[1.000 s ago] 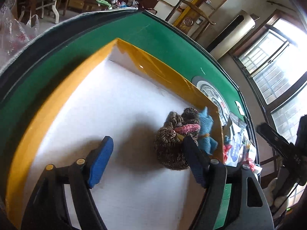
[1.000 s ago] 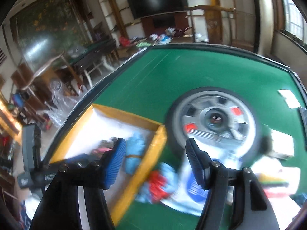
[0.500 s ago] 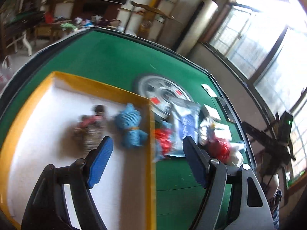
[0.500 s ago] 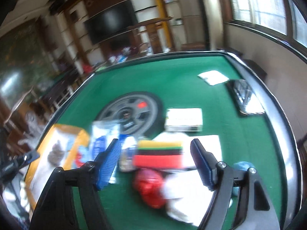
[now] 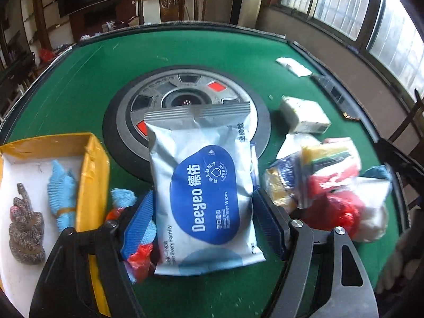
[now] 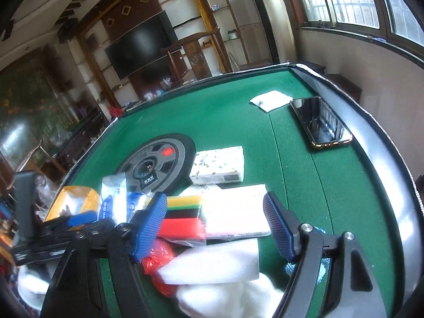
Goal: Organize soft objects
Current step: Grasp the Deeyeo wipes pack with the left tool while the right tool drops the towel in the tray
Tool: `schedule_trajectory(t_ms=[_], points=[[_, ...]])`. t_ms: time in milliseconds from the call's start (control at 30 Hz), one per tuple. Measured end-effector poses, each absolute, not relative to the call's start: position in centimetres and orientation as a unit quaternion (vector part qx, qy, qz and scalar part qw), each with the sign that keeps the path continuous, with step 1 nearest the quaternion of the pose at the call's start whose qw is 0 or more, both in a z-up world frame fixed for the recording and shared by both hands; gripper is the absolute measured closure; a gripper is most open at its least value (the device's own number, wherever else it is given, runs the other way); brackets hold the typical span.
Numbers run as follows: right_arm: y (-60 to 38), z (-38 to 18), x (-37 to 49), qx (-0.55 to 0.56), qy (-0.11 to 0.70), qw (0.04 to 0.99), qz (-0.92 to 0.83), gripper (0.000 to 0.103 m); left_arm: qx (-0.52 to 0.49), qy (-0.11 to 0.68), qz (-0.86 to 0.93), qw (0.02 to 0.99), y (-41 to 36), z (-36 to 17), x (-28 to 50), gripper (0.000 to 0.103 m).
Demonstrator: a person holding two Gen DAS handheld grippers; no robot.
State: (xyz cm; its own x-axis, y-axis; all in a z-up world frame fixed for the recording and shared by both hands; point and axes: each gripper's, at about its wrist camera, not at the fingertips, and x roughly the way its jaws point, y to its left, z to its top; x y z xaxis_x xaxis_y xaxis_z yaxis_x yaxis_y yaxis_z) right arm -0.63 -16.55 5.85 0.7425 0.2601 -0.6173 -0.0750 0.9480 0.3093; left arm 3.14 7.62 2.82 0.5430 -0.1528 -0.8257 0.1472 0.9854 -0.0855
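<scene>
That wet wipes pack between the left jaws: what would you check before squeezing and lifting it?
1. Wet wipes pack sits between the left gripper jaws: ok.
2. Jaws shut on it: not ok, both look open beside the pack.
3. Nothing else caught: not ok, a blue cloth and red bag lie against the left jaw.
4. Yellow box has room: ok, white floor shows beside the blue bundle and brown bundle.
5. Right gripper out of the way: ok, open over the sponges.
6. Pack's weight: cannot tell.
</scene>
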Motion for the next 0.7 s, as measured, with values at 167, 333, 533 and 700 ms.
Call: schedule_trajectory(t_ms=[167,333,533,700], points=[[-16.5,5.8,-0.9,0.141,0.351,0.919,0.109,0.033,0.015,0.491,-0.091,0.866,6.5,1.2,4.2,0.026],[-16.2,6.1,-1.5,0.138,0.343,0.923,0.109,0.032,-0.008,0.486,-0.114,0.866,7.0,1.8,3.3,0.039],[-16.9,6.3,-1.5,0.149,0.337,0.925,0.097,0.032,-0.081,0.452,-0.159,0.874,8.8,4.8,0.6,0.04],[-17.1,6.0,-1.4,0.146,0.338,0.926,0.09,0.032,-0.136,0.424,-0.18,0.877,12.4,7.5,-3.7,0.039]])
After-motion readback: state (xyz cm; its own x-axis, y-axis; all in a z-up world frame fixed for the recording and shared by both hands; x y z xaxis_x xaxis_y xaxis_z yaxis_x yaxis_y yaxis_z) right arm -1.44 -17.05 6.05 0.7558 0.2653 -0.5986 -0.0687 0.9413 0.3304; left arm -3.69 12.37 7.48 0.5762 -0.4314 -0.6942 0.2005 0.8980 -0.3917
